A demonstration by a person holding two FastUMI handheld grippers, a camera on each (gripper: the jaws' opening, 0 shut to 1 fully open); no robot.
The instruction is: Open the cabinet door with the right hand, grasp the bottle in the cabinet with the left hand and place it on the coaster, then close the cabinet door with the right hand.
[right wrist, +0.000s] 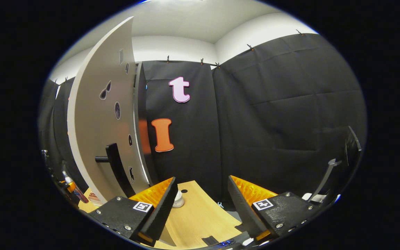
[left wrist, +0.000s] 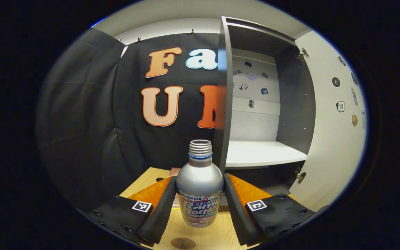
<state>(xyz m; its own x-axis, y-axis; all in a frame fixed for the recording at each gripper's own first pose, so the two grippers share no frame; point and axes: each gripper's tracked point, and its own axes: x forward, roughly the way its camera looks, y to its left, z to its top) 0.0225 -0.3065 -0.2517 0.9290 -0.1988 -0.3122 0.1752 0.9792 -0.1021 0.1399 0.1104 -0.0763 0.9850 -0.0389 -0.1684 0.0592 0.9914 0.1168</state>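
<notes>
The left gripper (left wrist: 200, 205) is clamping the silver metal bottle (left wrist: 199, 187) over the wooden table (left wrist: 217, 231), outside the open grey cabinet (left wrist: 255, 104). The right gripper (right wrist: 201, 205) is gaping empty near the white door (right wrist: 102, 121); placing and closing remain.

I can see a printed label on the bottle (left wrist: 200, 184), which I leave unread. I can read no other writing or numbers.

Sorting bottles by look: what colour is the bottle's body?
Silver bottle, clearest in the left gripper view.
</notes>
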